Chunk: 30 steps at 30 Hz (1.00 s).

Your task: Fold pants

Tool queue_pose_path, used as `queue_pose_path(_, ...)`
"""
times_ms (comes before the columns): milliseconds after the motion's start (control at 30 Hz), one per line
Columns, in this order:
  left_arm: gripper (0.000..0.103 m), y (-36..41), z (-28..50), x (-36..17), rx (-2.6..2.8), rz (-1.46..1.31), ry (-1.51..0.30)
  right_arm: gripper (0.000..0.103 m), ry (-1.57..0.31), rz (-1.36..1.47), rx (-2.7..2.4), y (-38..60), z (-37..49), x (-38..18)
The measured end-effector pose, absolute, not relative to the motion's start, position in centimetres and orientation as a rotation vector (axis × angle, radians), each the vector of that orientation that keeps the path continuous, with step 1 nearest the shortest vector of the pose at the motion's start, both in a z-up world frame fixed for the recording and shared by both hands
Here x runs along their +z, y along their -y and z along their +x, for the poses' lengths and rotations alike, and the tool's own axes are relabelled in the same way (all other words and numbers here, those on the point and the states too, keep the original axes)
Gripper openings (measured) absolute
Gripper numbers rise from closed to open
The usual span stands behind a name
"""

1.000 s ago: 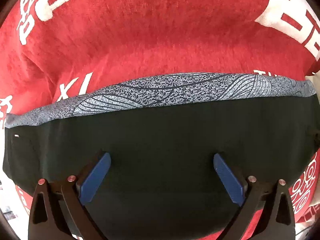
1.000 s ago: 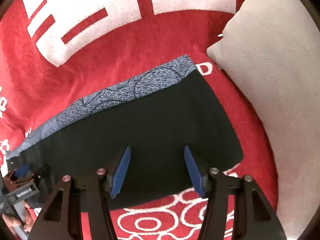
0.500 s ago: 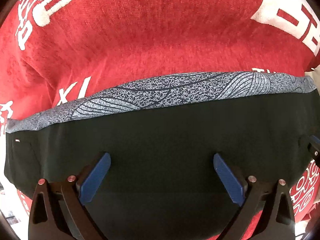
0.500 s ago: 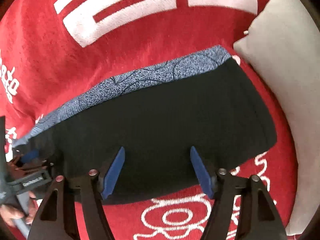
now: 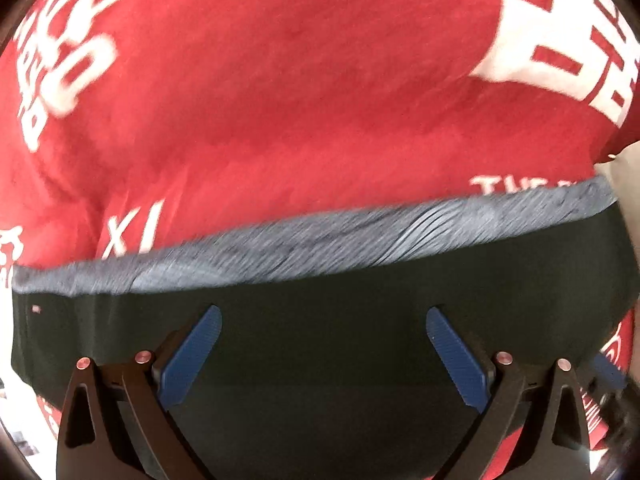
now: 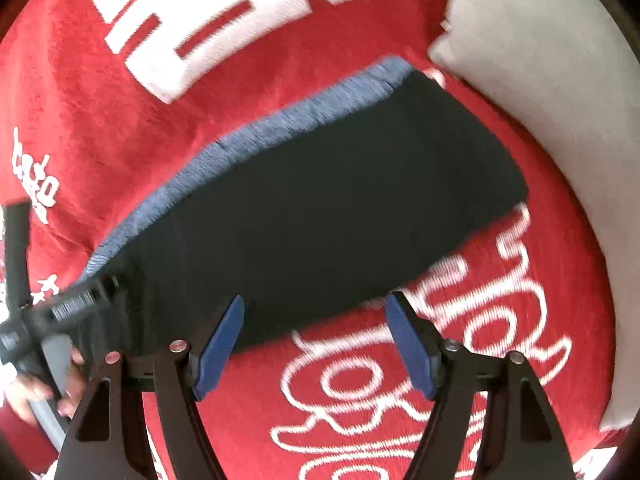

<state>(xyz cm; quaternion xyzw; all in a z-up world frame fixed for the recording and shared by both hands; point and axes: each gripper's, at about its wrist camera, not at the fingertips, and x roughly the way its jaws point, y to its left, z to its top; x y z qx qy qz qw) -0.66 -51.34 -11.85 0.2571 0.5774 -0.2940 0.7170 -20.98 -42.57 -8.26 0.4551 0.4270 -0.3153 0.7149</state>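
The black pants [image 5: 320,320] lie folded into a flat rectangle on the red blanket [image 5: 300,100], with a grey-blue patterned layer [image 5: 320,244] showing along the far edge. My left gripper [image 5: 320,316] is open and empty above the black fabric. In the right wrist view the pants [image 6: 320,208] lie ahead, and my right gripper [image 6: 316,304] is open and empty over their near edge. The left gripper's body and the hand holding it [image 6: 44,344] show at the pants' left end.
The red blanket [image 6: 120,120] with white lettering covers the surface. A grey-white pillow [image 6: 560,120] lies to the right of the pants, close to their far right corner. Its edge also shows in the left wrist view [image 5: 624,168].
Both grippers have pulled back from the pants. The right one has moved back and to the right, so its fingers now straddle the near edge. The pants have stayed flat.
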Motion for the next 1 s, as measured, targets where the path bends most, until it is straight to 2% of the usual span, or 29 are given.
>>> queue_pose_path(167, 0.103, 53.2, -2.5, -11.3, -0.696, 0.57, -1.263, 0.077, -0.804, 1.1, -0.711, 42.5, -24.5, -6.5)
queue_pose_path(433, 0.103, 52.4, -5.5, -10.8, -0.686, 0.606, -1.218, 0.077, -0.583, 1.316, -0.63, 43.6, -30.0, -7.3)
queue_pose_path(733, 0.103, 50.1, -5.9, -13.0, -0.635, 0.57, -1.263, 0.076, -0.397, 1.493, -0.595, 43.0, -29.4, -11.0)
queue_pose_path(1000, 0.103, 49.3, -6.0, -13.4, -0.649, 0.532, -1.256, 0.077, -0.245, 1.497, -0.613, 44.0, -29.9, -11.0)
